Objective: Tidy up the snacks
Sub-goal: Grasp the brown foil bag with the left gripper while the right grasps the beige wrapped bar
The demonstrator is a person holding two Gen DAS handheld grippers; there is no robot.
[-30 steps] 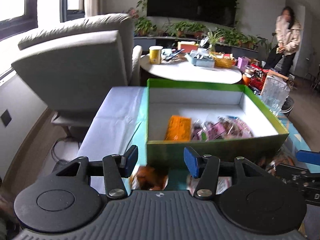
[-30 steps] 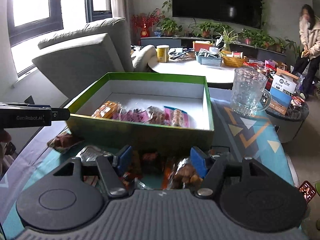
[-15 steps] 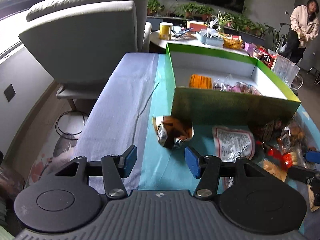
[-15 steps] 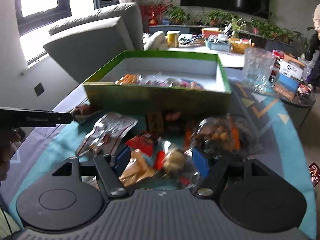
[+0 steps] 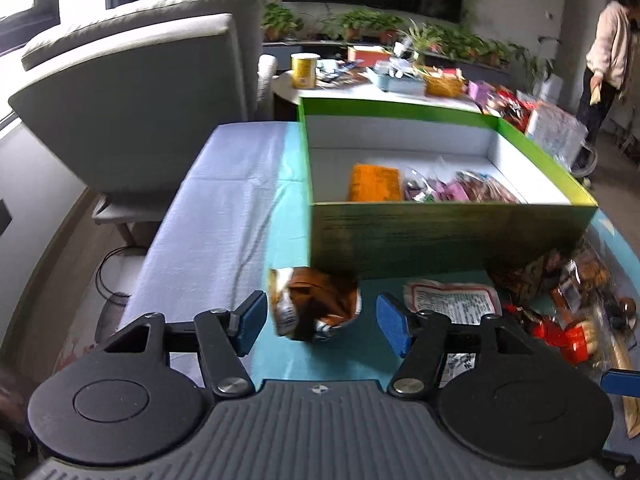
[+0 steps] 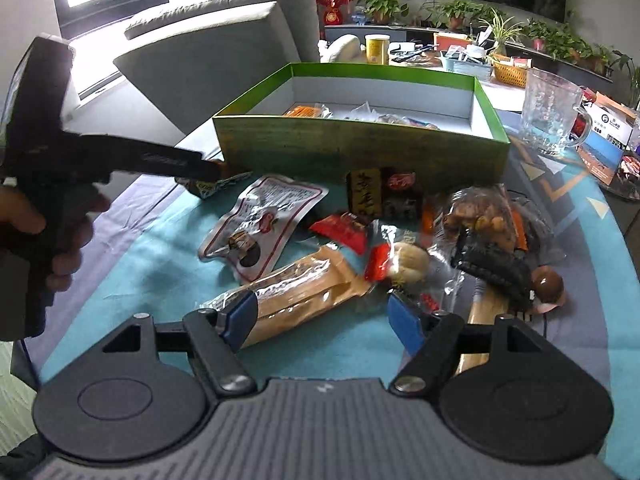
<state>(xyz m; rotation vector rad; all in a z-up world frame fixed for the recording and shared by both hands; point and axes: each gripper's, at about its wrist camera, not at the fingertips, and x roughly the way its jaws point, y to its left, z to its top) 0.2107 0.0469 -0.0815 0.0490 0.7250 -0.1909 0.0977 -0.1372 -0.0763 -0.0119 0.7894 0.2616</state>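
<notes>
Over on the left, the left gripper (image 5: 319,322) is spread wide, its blue pads either side of a crumpled brown-and-white snack packet (image 5: 314,306) without touching it. That packet lies on the teal cloth (image 5: 288,200) right at the near left corner of the green box (image 5: 440,236). Inside the box, an orange packet (image 5: 375,182) sits beside a row of pink and purplish wrappers (image 5: 452,190). In front of the box lies a flat white pouch (image 6: 262,222), then a heap of loose snacks. The right gripper (image 6: 322,322) is also released, holding nothing, its pads either side of the near end of a long tan packet (image 6: 296,294). Farther right stands a glass mug (image 6: 554,118).
</notes>
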